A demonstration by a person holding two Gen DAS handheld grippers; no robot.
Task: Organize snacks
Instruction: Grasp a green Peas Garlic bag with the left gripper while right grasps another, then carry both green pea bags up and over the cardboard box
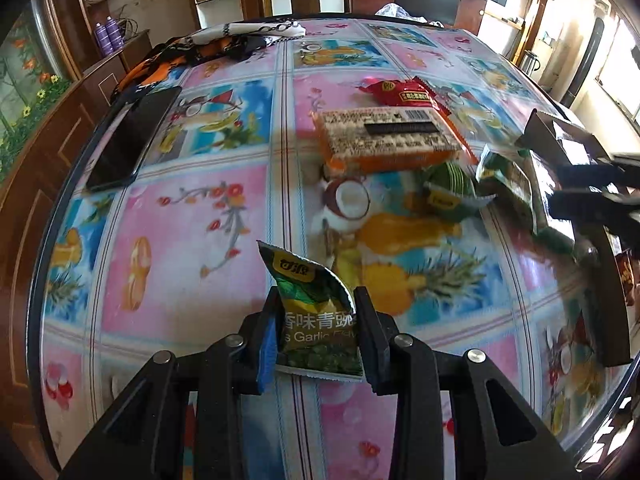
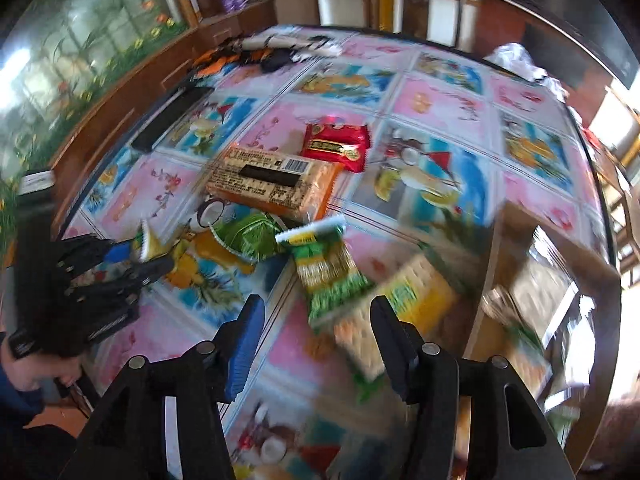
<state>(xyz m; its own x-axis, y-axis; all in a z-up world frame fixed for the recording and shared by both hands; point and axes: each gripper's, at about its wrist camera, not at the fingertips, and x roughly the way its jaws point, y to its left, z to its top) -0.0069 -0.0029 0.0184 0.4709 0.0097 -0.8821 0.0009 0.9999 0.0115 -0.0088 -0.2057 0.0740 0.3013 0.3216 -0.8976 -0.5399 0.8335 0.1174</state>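
On the worktop (image 1: 180, 240), which is covered with a glossy cloth of pink and blue fruit panels, several snack packets lie scattered near the middle. The left gripper (image 1: 316, 328) has its jaws clenched on a green pea packet (image 1: 316, 312) printed with "Garlic", the packet standing upright between the pads with its torn-looking top corner pointing away from the camera. Beyond it lies an orange cracker pack (image 1: 384, 140), label side up with a barcode showing, and touching its far edge is a red sachet (image 1: 404, 94). Just beside the near right corner of the orange pack sits a small round green packet (image 1: 448, 188). The right gripper (image 2: 318, 340) hangs above the cloth with its jaws released and nothing pressed between the pads; in its own view, a green-and-yellow striped packet (image 2: 328, 272) lies just ahead of them, partly overlapping a yellow cracker pack (image 2: 404, 308) that is blurred. To the right of these stands a brown open box (image 2: 560, 280), its contents too smeared to make out. A black phone (image 1: 132, 140) rests flat near the left edge of the worktop, well apart from the snacks, and a patterned orange, black and white cloth (image 1: 224, 44) is bunched at the far edge. At the lower left of the right wrist view, a hand (image 2: 28, 372) in a dark blue sleeve grips the left gripper's handle.
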